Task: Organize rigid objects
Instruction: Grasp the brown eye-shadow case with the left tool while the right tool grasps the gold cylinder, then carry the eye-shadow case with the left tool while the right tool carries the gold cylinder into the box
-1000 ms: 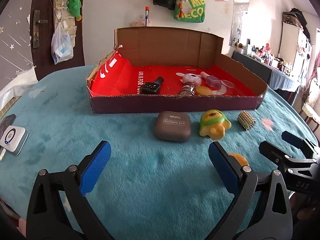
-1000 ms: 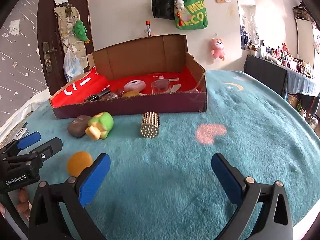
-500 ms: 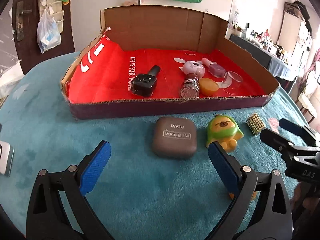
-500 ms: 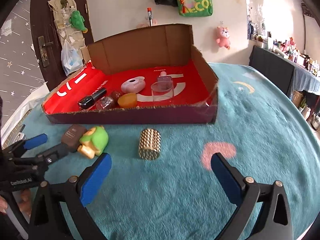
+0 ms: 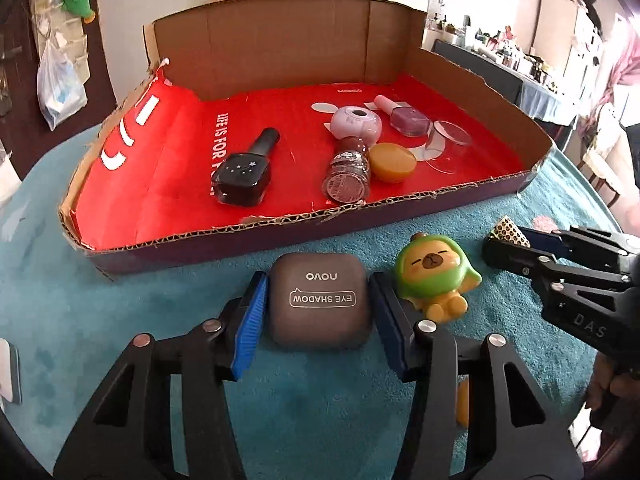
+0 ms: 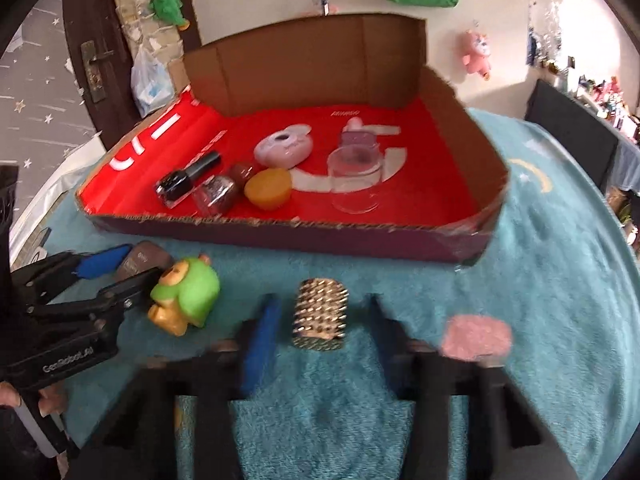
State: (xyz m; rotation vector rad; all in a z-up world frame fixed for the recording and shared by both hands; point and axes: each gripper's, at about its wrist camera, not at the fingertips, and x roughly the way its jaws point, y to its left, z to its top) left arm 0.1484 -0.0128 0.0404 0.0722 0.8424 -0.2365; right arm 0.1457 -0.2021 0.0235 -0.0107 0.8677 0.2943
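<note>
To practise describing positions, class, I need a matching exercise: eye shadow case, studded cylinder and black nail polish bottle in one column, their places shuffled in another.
1 eye shadow case
2 studded cylinder
3 black nail polish bottle

A inside the box, lying down
B outside, right of the green toy
C outside, left of the green toy

Pairs: 1-C, 2-B, 3-A

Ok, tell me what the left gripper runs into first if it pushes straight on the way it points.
The left gripper is closing its jaws with the eye shadow case between them; straight ahead, the near wall of the cardboard box likely comes first.
</note>
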